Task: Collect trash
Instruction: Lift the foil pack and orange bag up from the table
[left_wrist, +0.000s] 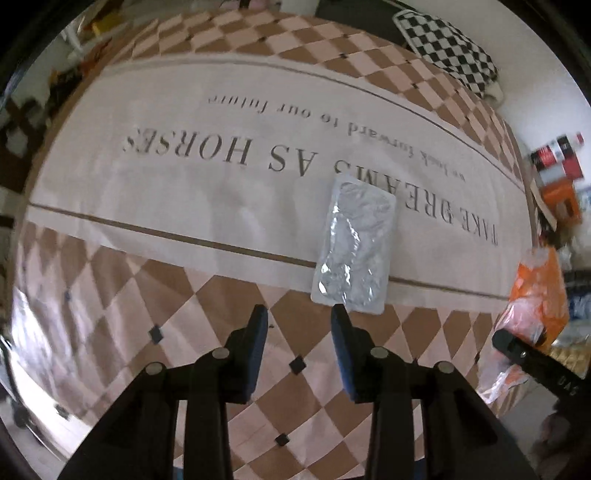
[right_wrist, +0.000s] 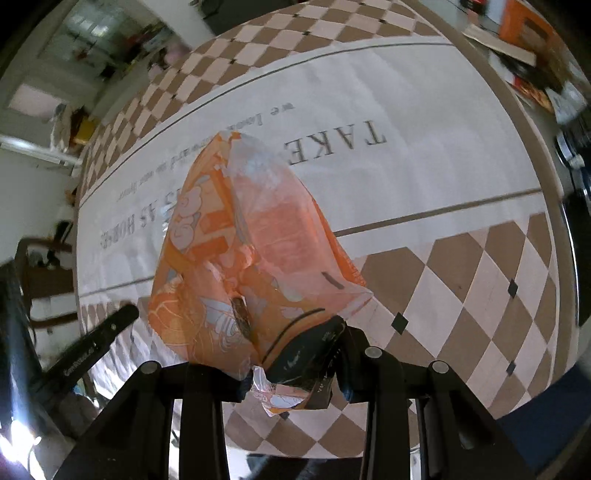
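From my left claw's camera, I look steeply down at a table under a tablecloth (left_wrist: 110, 295) with brown and pale pink diamonds and a wide white band printed with large grey words, upside down to me. At bottom centre is my left claw (left_wrist: 299, 314). Its two dark fingers are drawn in as far as they go, with a narrow gap left between them and nothing visible in it. Just beyond its right fingertip lies a silver foil blister pack (left_wrist: 354, 243), flat on the cloth and crossing the brown line where the white band meets the diamonds. I cannot tell whether the fingertip touches it. At the top right is a black and white chequered cushion (left_wrist: 443, 44). At the right edge, an orange plastic bag (left_wrist: 535, 295) hangs beside a black finger of my other claw, with blurred red and orange boxes (left_wrist: 557, 155) behind it.

From my right claw's camera, one black finger of the left claw juts in at the far left. In the centre, the orange bag, printed with pale cartoon shapes, hangs over the table. My right claw (right_wrist: 291, 369) is clamped on its crumpled edge at the bottom. A dark object shows through the plastic beside the right finger.
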